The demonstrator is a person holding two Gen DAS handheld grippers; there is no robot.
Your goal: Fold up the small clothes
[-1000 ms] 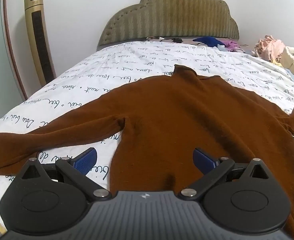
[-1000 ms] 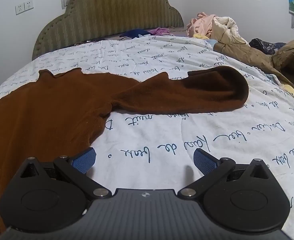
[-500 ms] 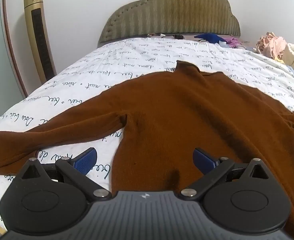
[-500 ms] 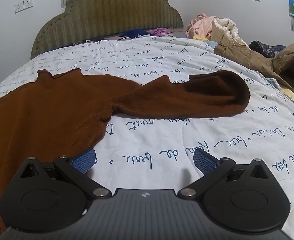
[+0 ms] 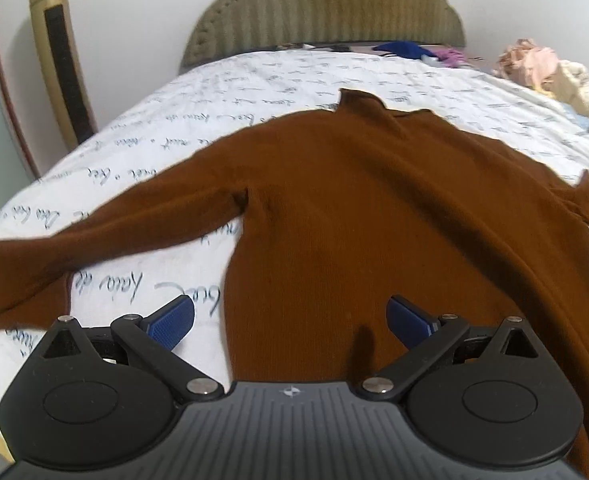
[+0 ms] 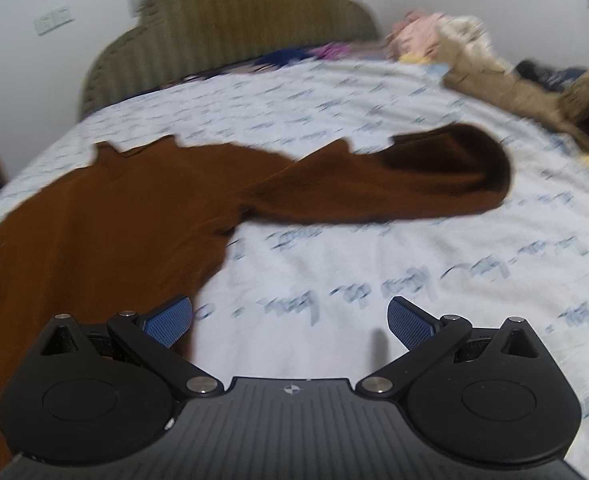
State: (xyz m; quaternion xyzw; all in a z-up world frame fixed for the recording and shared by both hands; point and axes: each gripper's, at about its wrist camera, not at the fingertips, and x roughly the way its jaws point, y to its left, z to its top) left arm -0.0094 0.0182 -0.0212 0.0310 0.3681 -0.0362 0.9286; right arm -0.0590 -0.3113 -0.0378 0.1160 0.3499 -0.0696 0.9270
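A brown long-sleeved sweater (image 5: 374,208) lies spread flat on the bed, collar toward the headboard. Its left sleeve (image 5: 74,252) stretches out to the left edge. My left gripper (image 5: 290,318) is open and empty above the sweater's lower left side. In the right wrist view the sweater body (image 6: 106,220) lies at left and its right sleeve (image 6: 394,184) runs right with the cuff end folded back. My right gripper (image 6: 290,316) is open and empty over the sheet, below the sleeve.
The bed has a white sheet with script print (image 6: 414,272) and a padded olive headboard (image 5: 326,4). A pile of clothes (image 6: 494,64) lies at the far right. A gold tower fan (image 5: 60,52) stands left of the bed.
Both grippers have moved forward and a little lower over the bed, so the sweater looks larger. The right wrist view is blurred by motion. The sweater has not moved.
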